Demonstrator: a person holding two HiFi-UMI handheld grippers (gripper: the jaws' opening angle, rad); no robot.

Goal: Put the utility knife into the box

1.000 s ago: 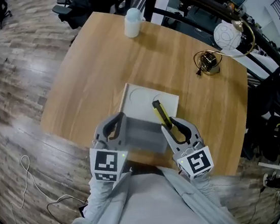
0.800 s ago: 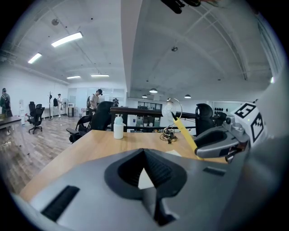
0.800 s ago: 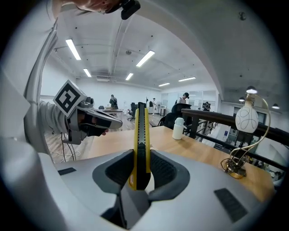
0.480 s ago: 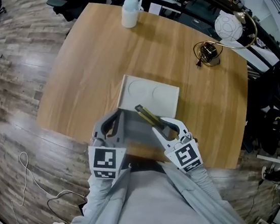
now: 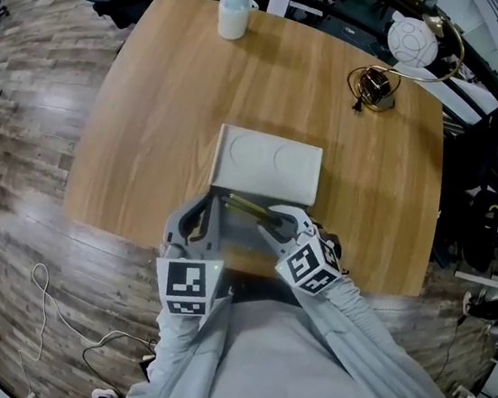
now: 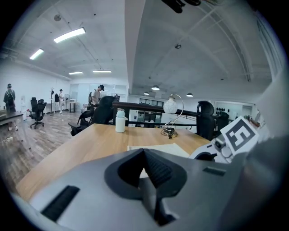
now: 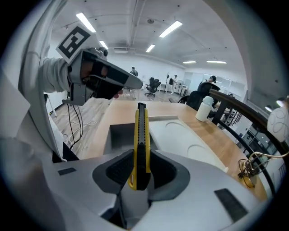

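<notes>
A yellow and black utility knife (image 7: 141, 144) is clamped between the jaws of my right gripper (image 7: 140, 173), blade end pointing away. In the head view the knife (image 5: 248, 208) hangs over the near part of the grey box (image 5: 236, 241), which lies open with its white lid (image 5: 270, 164) folded back. The right gripper view shows the box's hollow (image 7: 124, 134) just ahead of the knife. My left gripper (image 5: 200, 230) is at the box's left side; its jaws (image 6: 144, 155) are shut with nothing seen between them.
On the round wooden table (image 5: 163, 96), a white bottle (image 5: 232, 12) stands at the far edge. A desk lamp with a white globe (image 5: 413, 40) and its cabled base (image 5: 371, 88) are at the far right. Cables lie on the floor (image 5: 43, 293) to the left.
My right gripper has swung left with the knife, from the box's right edge to over its open hollow. The knife now points up-left. The left gripper has barely moved.
</notes>
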